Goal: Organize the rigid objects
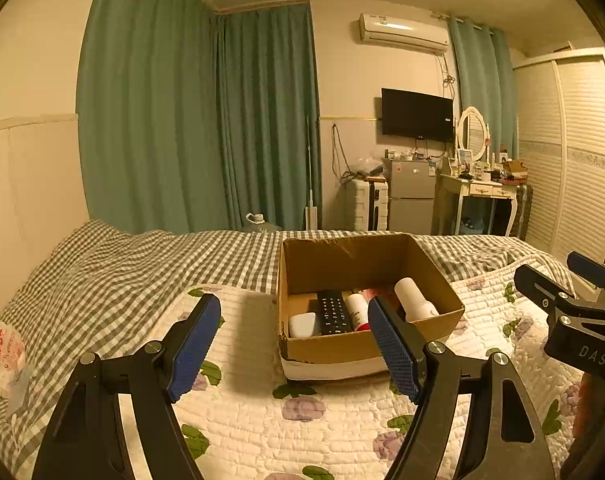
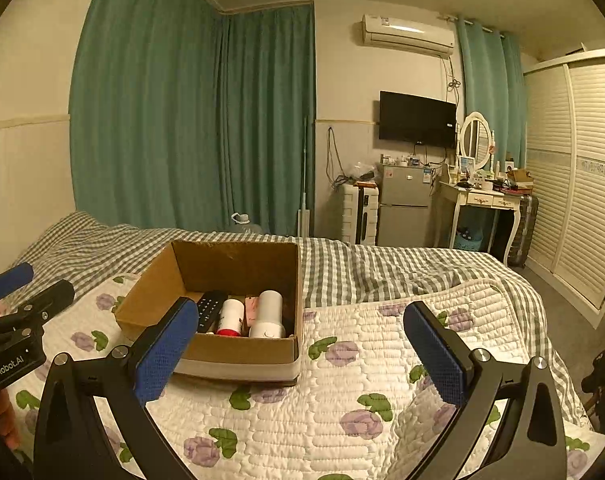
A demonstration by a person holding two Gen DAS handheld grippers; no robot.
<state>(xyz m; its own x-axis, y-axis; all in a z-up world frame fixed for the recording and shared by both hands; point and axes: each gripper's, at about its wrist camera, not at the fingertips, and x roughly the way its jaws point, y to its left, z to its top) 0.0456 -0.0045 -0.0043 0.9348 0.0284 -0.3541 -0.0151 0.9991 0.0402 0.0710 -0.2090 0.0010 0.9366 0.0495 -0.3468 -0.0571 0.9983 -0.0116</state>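
An open cardboard box (image 1: 326,350) stands on a flowered quilt (image 1: 262,420) on the bed. In it lie a black remote (image 1: 333,311), a white and red bottle (image 1: 357,309), a white cylinder bottle (image 1: 414,300) and a small white case (image 1: 303,324). The box (image 2: 242,354), the remote (image 2: 209,309), the white and red bottle (image 2: 231,316) and the white cylinder bottle (image 2: 268,314) also show in the right wrist view. My left gripper (image 1: 294,344) is open and empty, just short of the box. My right gripper (image 2: 302,354) is open and empty, to the right of the box.
A grey checked sheet (image 1: 122,268) covers the bed behind the quilt. A plastic bag (image 1: 2,356) lies at the bed's left edge. Green curtains, a small fridge (image 1: 412,196), a dressing table (image 1: 478,192) and a white wardrobe (image 1: 574,152) stand beyond the bed.
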